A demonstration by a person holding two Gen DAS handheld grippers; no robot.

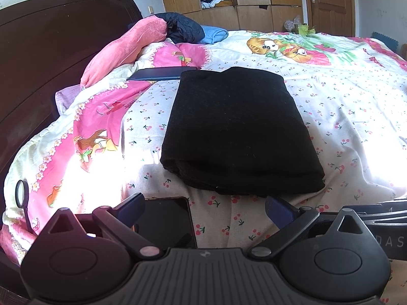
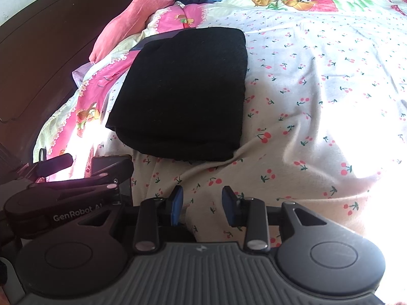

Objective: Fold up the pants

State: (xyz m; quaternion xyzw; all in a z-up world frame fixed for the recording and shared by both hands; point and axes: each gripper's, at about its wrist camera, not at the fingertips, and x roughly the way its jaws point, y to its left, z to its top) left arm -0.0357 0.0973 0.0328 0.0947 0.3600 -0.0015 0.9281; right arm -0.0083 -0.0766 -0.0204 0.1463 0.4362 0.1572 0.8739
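The folded pants (image 2: 183,91) hide most of a dark flat device (image 2: 152,41); glare whitens the sheet (image 2: 356,137).

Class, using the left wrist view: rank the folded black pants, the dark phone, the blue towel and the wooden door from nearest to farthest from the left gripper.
1. Dark phone: flat on the sheet between the open fingers of the left gripper, toward its left finger.
2. Folded black pants: just ahead, mid-bed.
3. Blue towel: far edge of the bed, beside a dark jacket.
4. Wooden door: back wall, right.
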